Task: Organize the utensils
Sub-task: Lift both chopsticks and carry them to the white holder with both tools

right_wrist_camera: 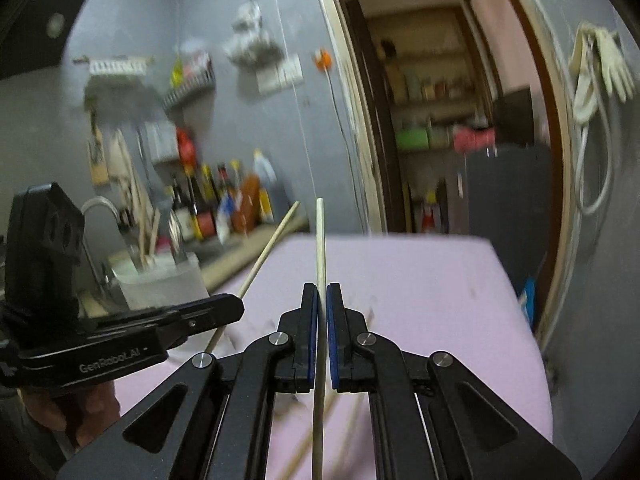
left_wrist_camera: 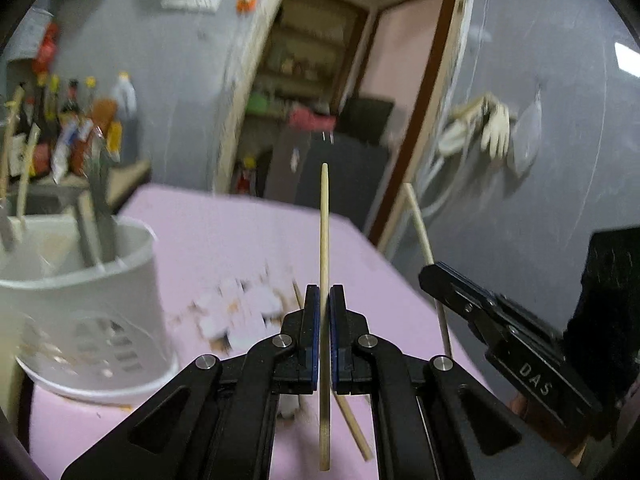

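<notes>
My left gripper (left_wrist_camera: 324, 294) is shut on a wooden chopstick (left_wrist_camera: 324, 220) that stands upright above the pink table (left_wrist_camera: 240, 240). My right gripper (right_wrist_camera: 322, 292) is shut on a second wooden chopstick (right_wrist_camera: 319, 240), also upright. The right gripper shows in the left wrist view (left_wrist_camera: 430, 272) with its chopstick (left_wrist_camera: 418, 220). The left gripper shows in the right wrist view (right_wrist_camera: 236, 304) with its chopstick (right_wrist_camera: 272, 244). A white utensil holder (left_wrist_camera: 80, 292) with metal cutlery and wooden utensils stands at the table's left; it also shows in the right wrist view (right_wrist_camera: 168, 280). More chopsticks (left_wrist_camera: 354, 428) lie on the table beneath the grippers.
Small white scraps (left_wrist_camera: 240, 312) lie on the table beside the holder. Bottles (left_wrist_camera: 72, 132) stand on a counter behind. A doorway (left_wrist_camera: 340, 100) opens to a room with shelves. The table's far edge (right_wrist_camera: 400, 236) faces the door.
</notes>
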`<state>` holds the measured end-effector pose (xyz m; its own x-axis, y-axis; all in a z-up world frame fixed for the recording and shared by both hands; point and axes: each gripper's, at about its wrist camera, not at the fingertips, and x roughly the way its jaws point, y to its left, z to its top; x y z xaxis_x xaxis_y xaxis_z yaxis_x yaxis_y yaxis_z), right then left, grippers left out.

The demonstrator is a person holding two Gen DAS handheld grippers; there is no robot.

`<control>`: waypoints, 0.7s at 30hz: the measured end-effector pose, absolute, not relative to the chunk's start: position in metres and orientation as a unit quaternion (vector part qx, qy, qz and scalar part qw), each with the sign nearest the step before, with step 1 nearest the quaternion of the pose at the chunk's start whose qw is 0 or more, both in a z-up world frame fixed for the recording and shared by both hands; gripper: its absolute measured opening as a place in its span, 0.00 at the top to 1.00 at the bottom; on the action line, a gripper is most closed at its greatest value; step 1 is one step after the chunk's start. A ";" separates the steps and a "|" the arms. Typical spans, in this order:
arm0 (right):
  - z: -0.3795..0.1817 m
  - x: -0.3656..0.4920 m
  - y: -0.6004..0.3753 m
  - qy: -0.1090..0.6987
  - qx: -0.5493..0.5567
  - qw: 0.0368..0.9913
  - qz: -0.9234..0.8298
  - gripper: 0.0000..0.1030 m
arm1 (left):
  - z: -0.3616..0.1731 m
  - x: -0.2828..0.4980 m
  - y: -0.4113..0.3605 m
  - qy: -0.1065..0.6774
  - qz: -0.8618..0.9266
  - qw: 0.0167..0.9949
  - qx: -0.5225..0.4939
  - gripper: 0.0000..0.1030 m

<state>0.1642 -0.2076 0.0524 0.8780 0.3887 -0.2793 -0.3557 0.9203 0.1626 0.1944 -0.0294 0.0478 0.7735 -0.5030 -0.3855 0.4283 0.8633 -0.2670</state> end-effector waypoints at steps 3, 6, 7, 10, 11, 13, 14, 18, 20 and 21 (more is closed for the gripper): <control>0.067 0.162 -0.195 0.103 0.055 0.974 0.193 0.97 | 0.061 0.185 -0.017 0.180 -0.229 0.953 -0.090 0.98; 0.079 0.165 -0.185 0.068 0.063 0.976 0.199 0.97 | 0.073 0.181 -0.007 0.143 -0.210 0.963 -0.094 0.98; 0.084 0.167 -0.179 0.058 0.066 0.975 0.203 0.97 | 0.077 0.181 -0.001 0.135 -0.206 0.965 -0.094 0.98; 0.096 0.169 -0.168 0.033 0.069 0.974 0.215 0.97 | 0.089 0.178 0.015 0.107 -0.187 0.972 -0.095 0.98; 0.101 0.172 -0.160 0.025 0.068 0.972 0.222 0.97 | 0.094 0.178 0.021 0.098 -0.180 0.974 -0.097 0.98; 0.107 0.172 -0.150 0.013 0.066 0.971 0.230 0.97 | 0.102 0.180 0.036 0.087 -0.170 0.976 -0.102 0.98; 0.112 0.174 -0.143 0.009 0.066 0.969 0.237 0.97 | 0.106 0.181 0.042 0.081 -0.164 0.977 -0.106 0.98; 0.124 0.180 -0.122 -0.008 0.074 0.962 0.263 0.97 | 0.117 0.184 0.073 0.057 -0.139 0.981 -0.120 0.98; 0.130 0.184 -0.113 -0.012 0.082 0.957 0.277 0.97 | 0.122 0.187 0.092 0.043 -0.123 0.982 -0.134 0.98; 0.132 0.186 -0.109 -0.014 0.086 0.955 0.283 0.97 | 0.124 0.189 0.102 0.037 -0.115 0.982 -0.143 0.98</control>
